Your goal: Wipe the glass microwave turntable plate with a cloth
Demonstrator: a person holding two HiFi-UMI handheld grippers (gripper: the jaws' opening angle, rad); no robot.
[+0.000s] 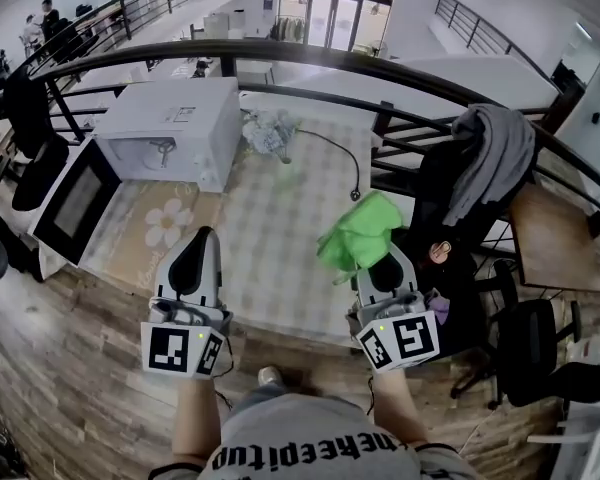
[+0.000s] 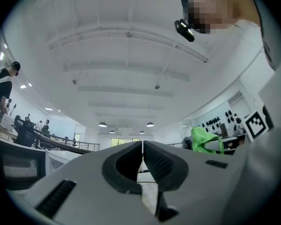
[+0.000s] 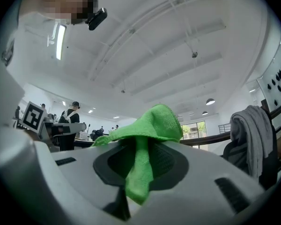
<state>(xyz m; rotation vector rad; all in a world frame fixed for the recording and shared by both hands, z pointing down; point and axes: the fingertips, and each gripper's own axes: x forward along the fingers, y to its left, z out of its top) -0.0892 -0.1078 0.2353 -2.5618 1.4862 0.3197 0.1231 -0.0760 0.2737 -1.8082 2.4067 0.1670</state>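
Nearest us, we are holding two grippers side by side, their jaw ends reaching in over the near edge of the table (image 1: 280, 268). The left gripper (image 1: 200, 238) is pressing its ribbed dark pads flat together and is carrying nothing. The right gripper (image 1: 380, 260) is clamping one cloth (image 3: 154, 123) - a bright green, fuzzy one - which is bunching above the jaws and trailing down between them.

Ahead of both grippers, a wide stretch of the pale checked table covering is lying open. One white, boxy microwave (image 1: 175, 118) is sitting at the far left corner, and its door (image 1: 75, 200) is swinging out past the table's left edge. Beside it are a crumpled pale bundle (image 1: 268, 130) and one thin black cable (image 1: 340, 158) curving across the covering.

A dark curved railing (image 1: 380, 68) is running along the far side. A grey garment (image 1: 495, 153) is draping over a chair (image 1: 450, 218) that is crowding the right edge. We cannot make out the glass plate - the microwave's cavity is showing too small.
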